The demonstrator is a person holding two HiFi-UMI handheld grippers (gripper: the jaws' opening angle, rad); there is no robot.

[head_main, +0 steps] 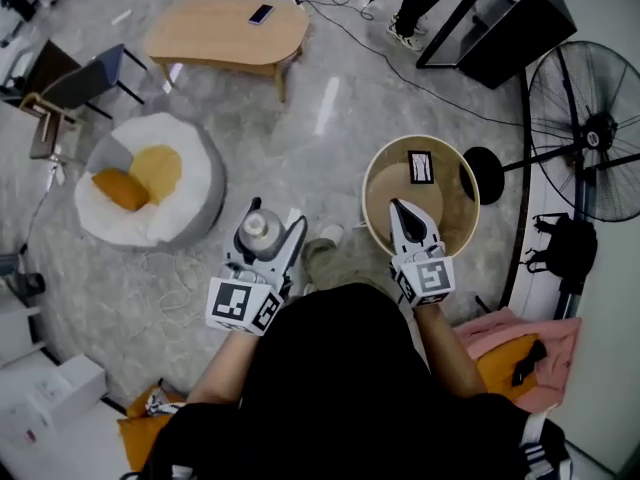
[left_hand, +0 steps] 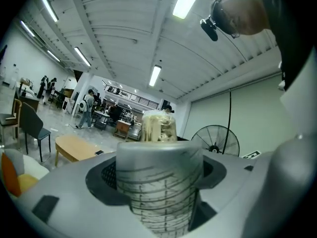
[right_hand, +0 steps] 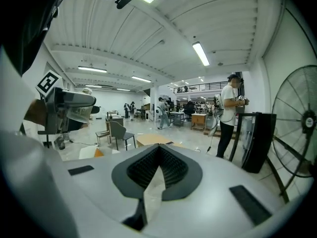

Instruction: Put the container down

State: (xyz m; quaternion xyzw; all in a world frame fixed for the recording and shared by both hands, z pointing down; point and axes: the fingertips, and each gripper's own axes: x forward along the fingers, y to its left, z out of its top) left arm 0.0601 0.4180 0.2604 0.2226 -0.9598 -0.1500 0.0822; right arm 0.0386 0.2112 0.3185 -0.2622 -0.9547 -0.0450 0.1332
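Observation:
The container (head_main: 256, 226) is a clear plastic cup with printed measuring lines and a pale lid. My left gripper (head_main: 266, 234) is shut on it and holds it in the air above the floor, left of my foot. In the left gripper view the container (left_hand: 159, 182) stands upright between the jaws and fills the gap, with something beige at its top. My right gripper (head_main: 398, 210) is shut with nothing in it, hanging over the round wooden table (head_main: 470, 183). Its jaws meet at the tip (right_hand: 158, 150). From the right gripper view the held container (right_hand: 74, 109) shows at far left.
A pale disc (head_main: 412, 193) and a black-and-white card (head_main: 420, 166) lie on the round table. A standing fan (head_main: 590, 133) is to the right, a white beanbag (head_main: 150, 183) with orange cushions to the left. Farther off are a low wooden table (head_main: 225, 33) and a black cabinet (head_main: 500, 23).

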